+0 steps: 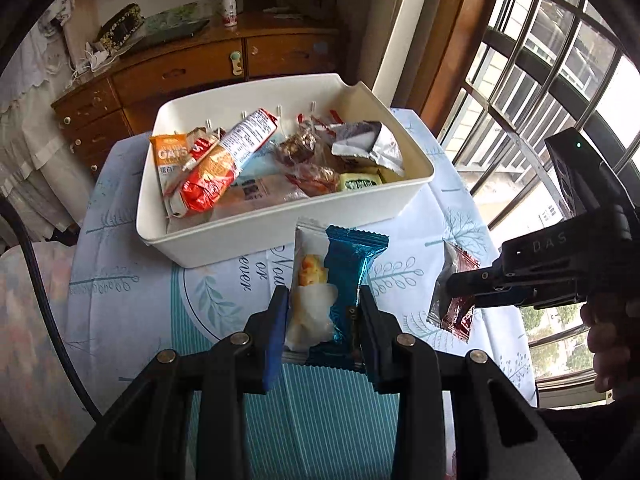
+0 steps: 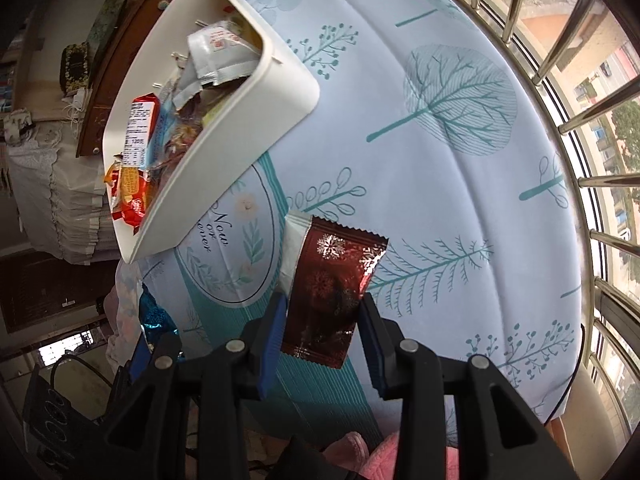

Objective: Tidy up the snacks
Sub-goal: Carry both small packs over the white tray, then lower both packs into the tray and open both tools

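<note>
My left gripper (image 1: 323,300) is shut on a blue and clear snack packet (image 1: 334,280) and holds it above the table, just in front of the white bin (image 1: 240,236). The bin holds several snack packets, among them an orange-red biscuit pack (image 1: 216,168). My right gripper (image 2: 323,306) is shut on a dark red snowflake-print packet (image 2: 332,292) above the tablecloth, to the right of the bin (image 2: 224,152). In the left wrist view the right gripper (image 1: 448,284) shows at right with the red packet (image 1: 454,300). The blue packet (image 2: 154,316) shows at lower left in the right wrist view.
The table carries a light blue cloth with tree prints (image 2: 460,120). A wooden dresser (image 1: 180,72) with a bottle (image 1: 229,8) stands behind the table. A barred window (image 1: 540,60) runs along the right side.
</note>
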Tool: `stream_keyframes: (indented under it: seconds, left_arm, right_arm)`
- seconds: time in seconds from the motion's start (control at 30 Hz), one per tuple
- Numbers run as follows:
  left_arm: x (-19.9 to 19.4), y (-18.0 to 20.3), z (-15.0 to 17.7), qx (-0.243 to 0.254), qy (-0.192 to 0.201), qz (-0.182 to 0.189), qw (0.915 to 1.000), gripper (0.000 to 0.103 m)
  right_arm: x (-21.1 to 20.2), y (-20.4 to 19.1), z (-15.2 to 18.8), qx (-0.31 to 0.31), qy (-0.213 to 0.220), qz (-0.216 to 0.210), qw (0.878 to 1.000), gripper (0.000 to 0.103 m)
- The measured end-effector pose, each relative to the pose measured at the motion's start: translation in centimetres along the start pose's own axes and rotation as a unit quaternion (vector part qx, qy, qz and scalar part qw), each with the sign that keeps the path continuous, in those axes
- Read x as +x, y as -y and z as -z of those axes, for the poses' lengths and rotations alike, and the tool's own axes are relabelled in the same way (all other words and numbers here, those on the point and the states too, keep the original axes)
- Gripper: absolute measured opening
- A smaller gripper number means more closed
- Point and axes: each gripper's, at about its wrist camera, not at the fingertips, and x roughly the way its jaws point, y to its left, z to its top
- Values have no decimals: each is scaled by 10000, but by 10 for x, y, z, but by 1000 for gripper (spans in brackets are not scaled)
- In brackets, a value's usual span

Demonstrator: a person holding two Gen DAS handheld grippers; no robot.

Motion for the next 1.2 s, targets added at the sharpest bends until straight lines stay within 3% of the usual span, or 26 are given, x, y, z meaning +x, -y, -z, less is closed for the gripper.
stream_keyframes:
  seconds: [0.27,0.5,0.73,0.93,1.1,1.2]
  left_arm:
    - [-27,-12,-32,-36,406,-186,9990,32]
    - [-40,-30,-67,-204,988,-500,9936,32]
    - [-42,-48,-97,-443,1504,-376,9869,32]
    - [-37,-56,-111,-444,1893,-144,9808,32]
    - [-31,-64,-121,-415,2049,40,9779,33]
    - [-26,-68,-125,-392,2032,142,9783,34]
  right_arm:
    - [-24,-34,0,-639,570,-85,9963,37]
    - [-42,-62,-2,-1267,1346,4,9828,37]
    - [-56,-83,-6,-1840,2131,-36,9595,37]
    - [-55,-109,-10,-2520,2775,316,9265,37]
    - [-46,-127,-11,-2912,3132,553,9022,37]
    - [-41,-133,-15,-2969,3209,640,8971,37]
